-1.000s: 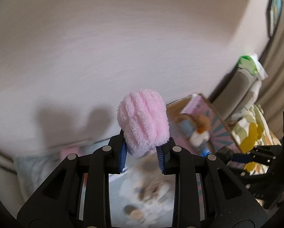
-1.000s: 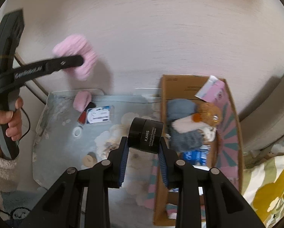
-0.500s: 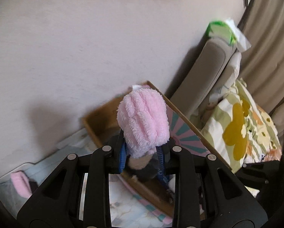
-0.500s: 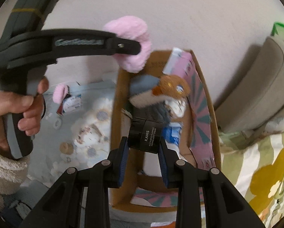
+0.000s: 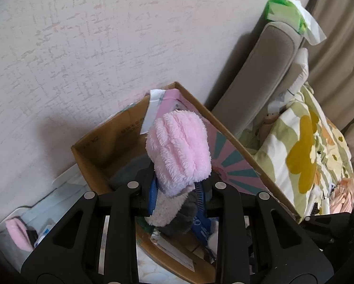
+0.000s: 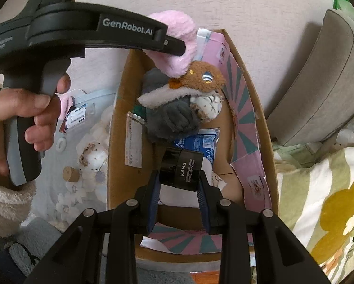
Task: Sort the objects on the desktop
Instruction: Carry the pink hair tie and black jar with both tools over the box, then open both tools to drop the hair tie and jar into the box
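My left gripper (image 5: 177, 196) is shut on a fluffy pink sock (image 5: 179, 151) and holds it above the far end of an open cardboard box (image 5: 91, 163). From the right wrist view the same pink sock (image 6: 177, 30) hangs over the box's far corner, gripped by the left gripper (image 6: 174, 45). My right gripper (image 6: 179, 187) is shut on a black cream jar (image 6: 181, 170), held over the near half of the cardboard box (image 6: 115, 142). In the box lie a grey sock (image 6: 172, 118), a brown plush toy (image 6: 200, 78) and a blue packet (image 6: 200, 142).
Left of the box a floral mat (image 6: 87, 146) carries a second pink sock (image 6: 64, 105), a small card (image 6: 76, 117), a white ring (image 6: 61, 144) and a cork (image 6: 70, 174). A grey sofa arm (image 6: 319, 82) and a flowered blanket (image 6: 319, 201) lie right. A hand (image 6: 23, 108) holds the left gripper.
Both grippers have swung right from over the mat to above the box and sunk lower. The pink sock and the jar stay gripped.
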